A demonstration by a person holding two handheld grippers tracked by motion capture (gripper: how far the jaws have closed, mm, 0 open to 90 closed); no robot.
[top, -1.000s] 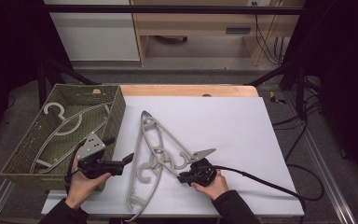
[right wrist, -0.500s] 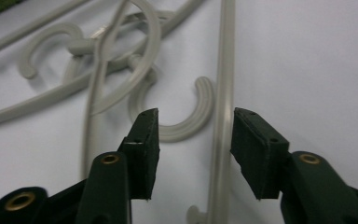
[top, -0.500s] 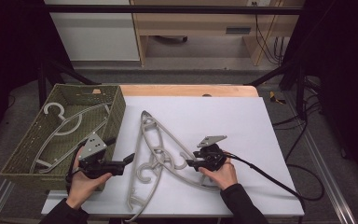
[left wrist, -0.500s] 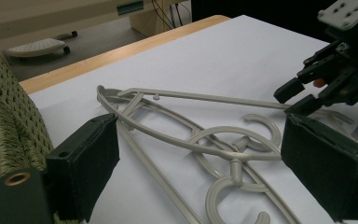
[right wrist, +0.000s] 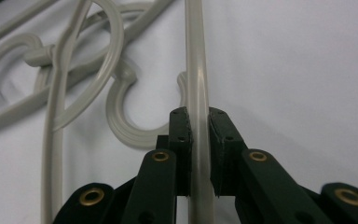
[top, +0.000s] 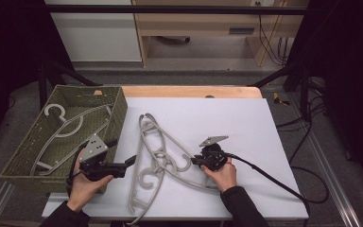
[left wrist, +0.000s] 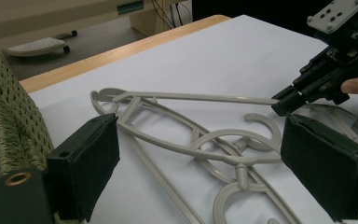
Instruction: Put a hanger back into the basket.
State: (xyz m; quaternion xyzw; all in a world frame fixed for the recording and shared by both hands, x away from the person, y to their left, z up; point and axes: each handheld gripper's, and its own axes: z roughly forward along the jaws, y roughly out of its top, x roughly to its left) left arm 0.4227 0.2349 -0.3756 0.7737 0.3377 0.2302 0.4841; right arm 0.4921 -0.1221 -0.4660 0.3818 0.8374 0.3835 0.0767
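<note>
The right gripper (right wrist: 199,135) has its jaws pinched on the straight bar of a grey hanger (right wrist: 196,70); tangled hangers (top: 158,161) lie on the white table (top: 246,118) beyond its tips; the left gripper (left wrist: 205,163) stands spread wide, holding nothing, just short of them; behind it sits a green woven basket (top: 33,142) holding more hangers (top: 68,125).

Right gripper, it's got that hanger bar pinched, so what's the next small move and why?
Probably lift slightly. The right gripper has its jaws shut on one hanger bar, but that hanger lies tangled with others on the table. A small lift would show whether it comes free. The left gripper, open beside the pile, could then hold the rest down.
</note>
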